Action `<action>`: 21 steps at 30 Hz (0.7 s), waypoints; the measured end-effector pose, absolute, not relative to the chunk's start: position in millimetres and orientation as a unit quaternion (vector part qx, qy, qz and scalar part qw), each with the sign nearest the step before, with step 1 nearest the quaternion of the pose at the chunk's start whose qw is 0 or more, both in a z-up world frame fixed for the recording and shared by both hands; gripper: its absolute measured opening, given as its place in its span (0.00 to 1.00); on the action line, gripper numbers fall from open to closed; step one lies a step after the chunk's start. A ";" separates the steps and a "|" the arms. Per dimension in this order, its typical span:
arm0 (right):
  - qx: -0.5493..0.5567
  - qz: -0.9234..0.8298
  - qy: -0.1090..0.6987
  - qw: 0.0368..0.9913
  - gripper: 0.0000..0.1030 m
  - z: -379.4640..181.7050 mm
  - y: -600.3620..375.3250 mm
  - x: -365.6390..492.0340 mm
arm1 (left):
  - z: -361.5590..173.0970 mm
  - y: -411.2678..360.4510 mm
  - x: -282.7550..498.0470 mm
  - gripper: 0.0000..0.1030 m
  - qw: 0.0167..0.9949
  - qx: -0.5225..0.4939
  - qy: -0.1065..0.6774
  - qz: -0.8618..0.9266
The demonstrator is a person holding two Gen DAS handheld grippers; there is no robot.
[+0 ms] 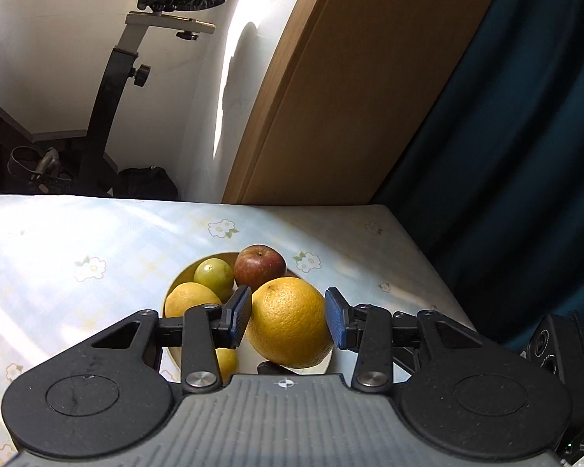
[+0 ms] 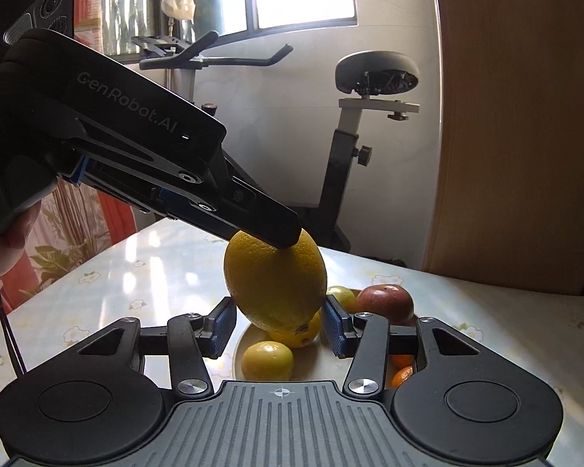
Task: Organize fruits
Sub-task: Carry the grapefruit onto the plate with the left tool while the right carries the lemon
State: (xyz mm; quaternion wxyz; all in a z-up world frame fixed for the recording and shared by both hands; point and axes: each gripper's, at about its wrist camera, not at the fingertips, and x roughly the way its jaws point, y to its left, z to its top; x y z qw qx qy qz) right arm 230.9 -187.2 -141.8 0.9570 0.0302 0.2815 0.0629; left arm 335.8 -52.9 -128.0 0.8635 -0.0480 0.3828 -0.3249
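Note:
My left gripper (image 1: pixel 288 317) is shut on a large yellow-orange citrus (image 1: pixel 290 321) and holds it above a pale bowl (image 1: pixel 167 299). The bowl holds a red apple (image 1: pixel 259 264), a green round fruit (image 1: pixel 214 274), a lemon (image 1: pixel 189 299) and other small fruit. In the right wrist view the left gripper (image 2: pixel 288 239) comes in from the upper left with the citrus (image 2: pixel 274 284) in it. My right gripper (image 2: pixel 278 325) is open, its blue pads (image 2: pixel 222 327) on either side of the citrus's lower part, not clamping it. Below lie a yellow fruit (image 2: pixel 266 360), the apple (image 2: pixel 387 303) and small oranges (image 2: pixel 403 373).
The table (image 1: pixel 78 253) has a pale flowered cloth; its far edge and right edge are close. An exercise bike (image 2: pixel 354 124) stands behind it by the wall. A wooden panel (image 1: pixel 350 78) and a dark blue curtain (image 1: pixel 525 116) are at the right.

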 end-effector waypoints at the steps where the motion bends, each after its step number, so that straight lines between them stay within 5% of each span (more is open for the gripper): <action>1: 0.034 0.062 0.286 0.956 0.43 -146.5 -192.4 234.9 | -131.9 -54.2 340.1 0.42 0.861 -0.047 0.388 -0.326; 21: 0.094 0.053 0.379 0.919 0.43 -227.7 -225.4 286.7 | -208.6 -70.6 414.6 0.41 0.825 -0.065 0.467 -0.312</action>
